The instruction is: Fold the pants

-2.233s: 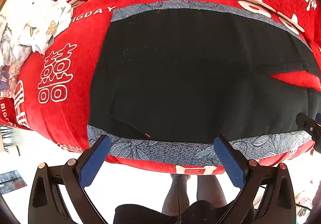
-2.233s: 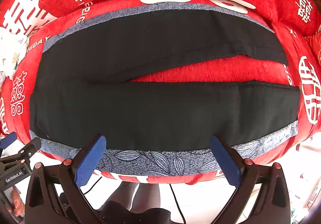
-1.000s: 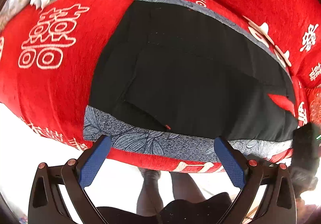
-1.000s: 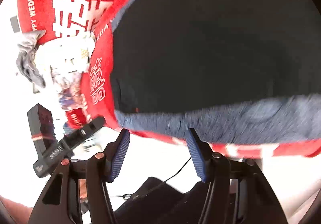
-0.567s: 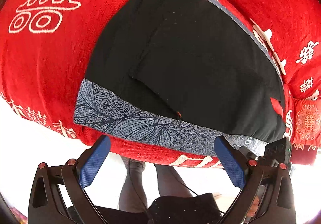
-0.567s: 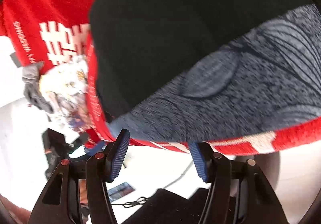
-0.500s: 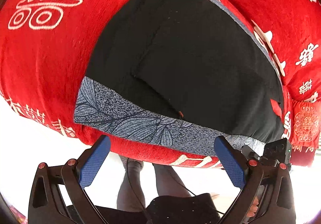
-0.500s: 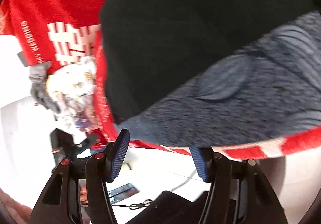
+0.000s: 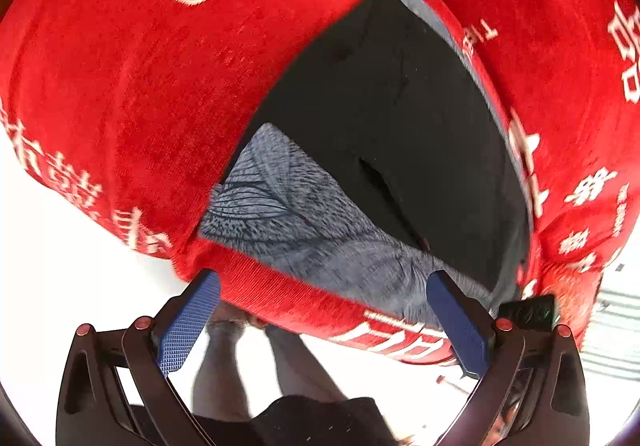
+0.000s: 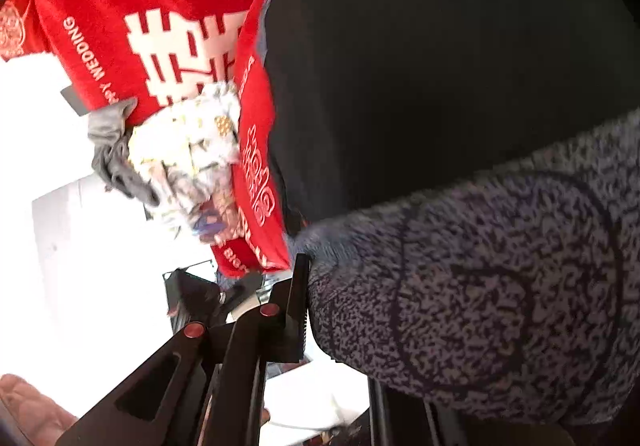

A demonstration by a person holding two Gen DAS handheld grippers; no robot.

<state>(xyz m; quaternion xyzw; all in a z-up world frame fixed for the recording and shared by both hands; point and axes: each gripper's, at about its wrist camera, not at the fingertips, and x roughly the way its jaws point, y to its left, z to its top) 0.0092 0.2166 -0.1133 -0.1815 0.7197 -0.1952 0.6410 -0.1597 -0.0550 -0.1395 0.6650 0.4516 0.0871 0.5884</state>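
Note:
Black pants (image 9: 400, 118) with a grey leaf-patterned side band (image 9: 320, 222) lie flat on a red printed blanket (image 9: 140, 86). My left gripper (image 9: 320, 322) is open and empty, just off the blanket's near edge, below the band at the pants' waist end. In the right wrist view the band (image 10: 500, 286) fills the lower right, with black cloth (image 10: 440, 66) above. My right gripper (image 10: 308, 310) is shut on the grey band's edge; only one finger (image 10: 298, 306) shows, the other is hidden by cloth.
A pile of pale printed and grey clothes (image 10: 184, 150) lies on the blanket to the left of the pants. The other gripper's body (image 9: 528, 312) shows at the blanket's right edge. The person's legs (image 9: 240, 358) stand on a white floor below.
My right gripper moved in and shut on the grey band at the pants' near edge. My left gripper swung left and closer to the waist end, still open.

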